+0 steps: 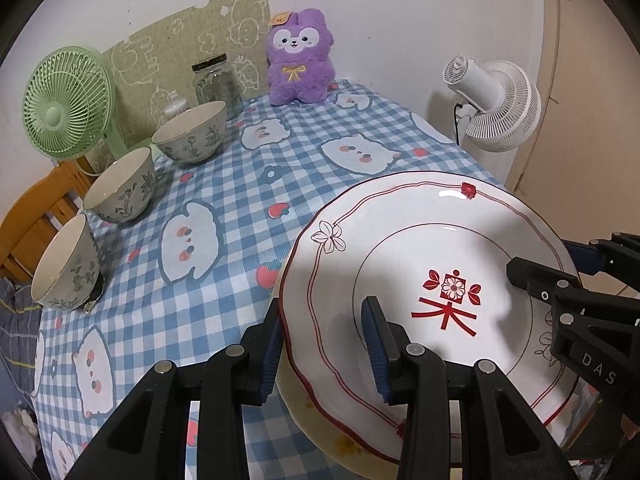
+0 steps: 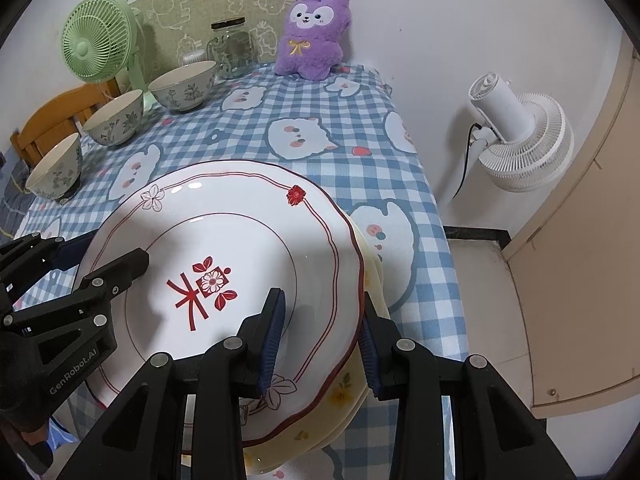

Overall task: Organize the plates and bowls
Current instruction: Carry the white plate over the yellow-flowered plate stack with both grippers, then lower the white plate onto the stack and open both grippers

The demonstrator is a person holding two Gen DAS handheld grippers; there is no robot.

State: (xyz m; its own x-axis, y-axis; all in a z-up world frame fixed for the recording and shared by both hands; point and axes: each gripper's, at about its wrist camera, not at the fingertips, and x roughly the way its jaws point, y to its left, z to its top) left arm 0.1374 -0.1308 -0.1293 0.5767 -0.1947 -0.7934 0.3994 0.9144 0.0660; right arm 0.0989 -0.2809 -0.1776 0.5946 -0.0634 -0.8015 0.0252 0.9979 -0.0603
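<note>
In the left wrist view, the left gripper (image 1: 326,354) straddles the near-left rim of a white plate (image 1: 404,248) with red trim, one finger under the rim and one on its face, though whether the pads press I cannot tell; the plate sits over a cream plate (image 1: 304,408) on the checked cloth (image 1: 240,184), with three bowls (image 1: 120,186) lined up at the left. In the right wrist view, the right gripper (image 2: 320,344) brackets the same plate's right rim likewise, grip unclear, and the left gripper reaches in from the left.
</note>
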